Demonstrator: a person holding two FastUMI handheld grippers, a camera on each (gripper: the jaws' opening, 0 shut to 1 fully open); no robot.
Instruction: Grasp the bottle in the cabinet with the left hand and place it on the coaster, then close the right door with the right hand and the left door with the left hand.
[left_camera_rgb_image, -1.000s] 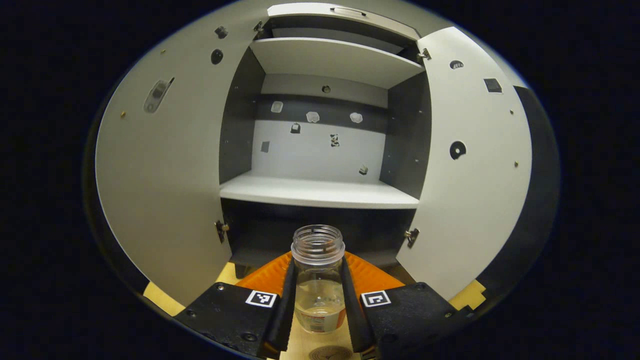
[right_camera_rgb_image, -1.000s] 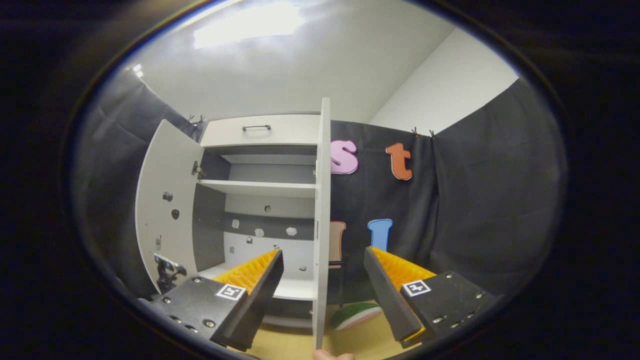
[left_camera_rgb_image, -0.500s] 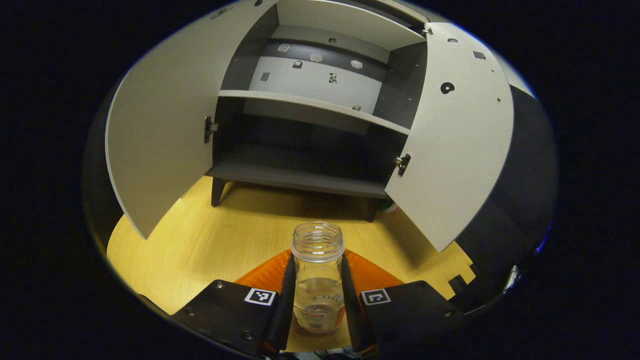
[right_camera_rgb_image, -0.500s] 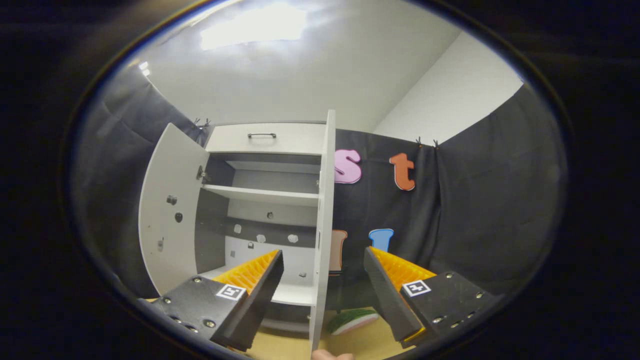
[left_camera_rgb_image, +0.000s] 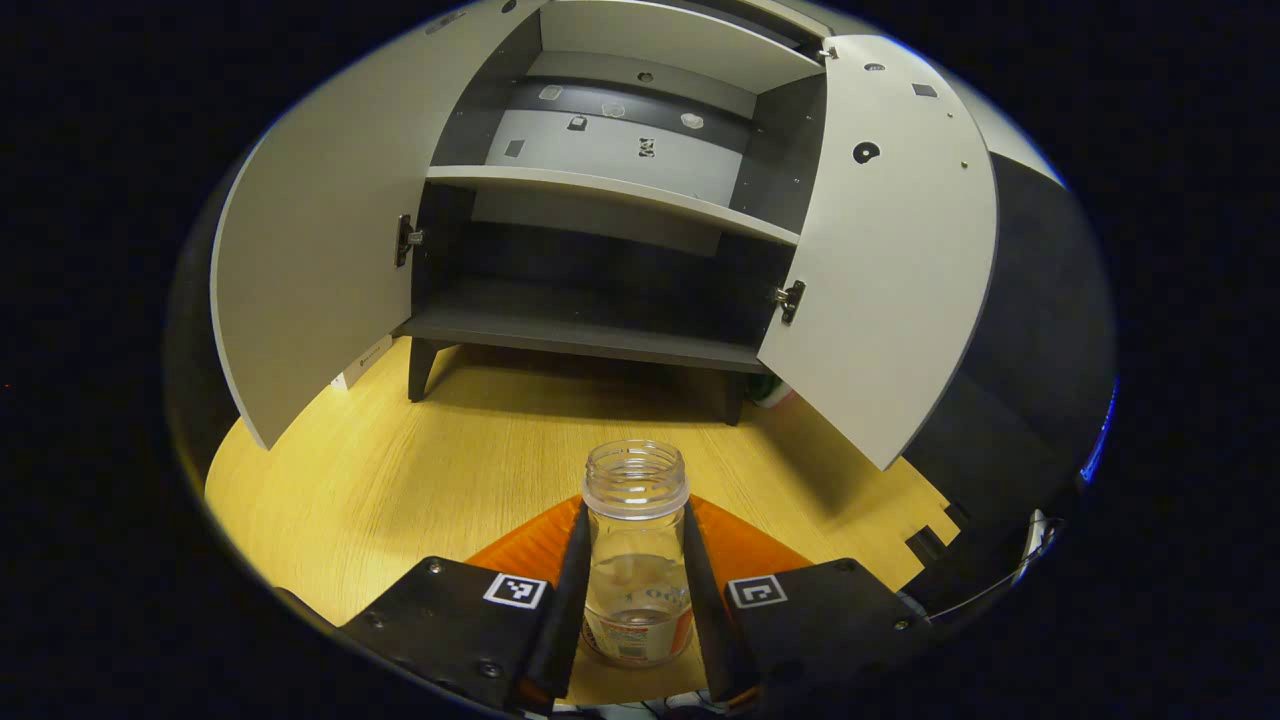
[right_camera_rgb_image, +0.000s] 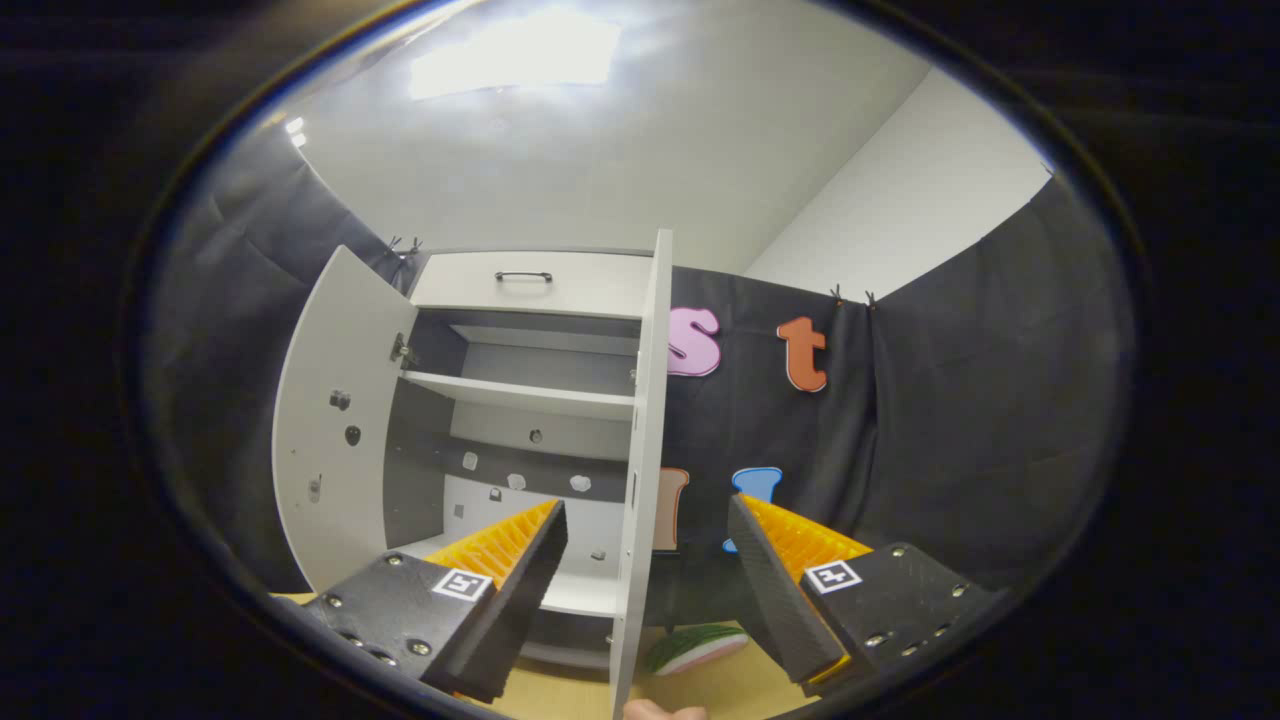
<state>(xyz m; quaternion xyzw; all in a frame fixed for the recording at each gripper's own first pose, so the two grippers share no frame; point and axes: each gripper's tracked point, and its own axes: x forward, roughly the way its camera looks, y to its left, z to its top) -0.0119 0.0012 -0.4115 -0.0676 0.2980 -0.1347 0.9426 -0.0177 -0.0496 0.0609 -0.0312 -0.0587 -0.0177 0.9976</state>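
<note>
In the left gripper view, my left gripper (left_camera_rgb_image: 636, 600) is shut on a clear, capless bottle (left_camera_rgb_image: 636, 545) with a little water in it, held upright low over the wooden table (left_camera_rgb_image: 420, 470). Whether the bottle's base touches anything I cannot tell. Beyond it stands the white cabinet (left_camera_rgb_image: 600, 200) with its left door (left_camera_rgb_image: 320, 230) and right door (left_camera_rgb_image: 890, 260) both swung open. In the right gripper view, my right gripper (right_camera_rgb_image: 648, 580) is open, its fingers either side of the right door's edge (right_camera_rgb_image: 640, 480) without touching it. The cabinet's left door (right_camera_rgb_image: 335, 420) shows open.
A watermelon-slice toy (right_camera_rgb_image: 695, 645) lies on the table right of the cabinet. The cabinet has a top drawer with a handle (right_camera_rgb_image: 523, 276). Its shelves (left_camera_rgb_image: 610, 190) hold nothing. A fingertip (right_camera_rgb_image: 660, 711) shows at the bottom edge of the right gripper view.
My left gripper carried the bottle back from the cabinet and tilted down, so the table now shows ahead. The right gripper drifted slightly; the door edge stays between its fingers.
</note>
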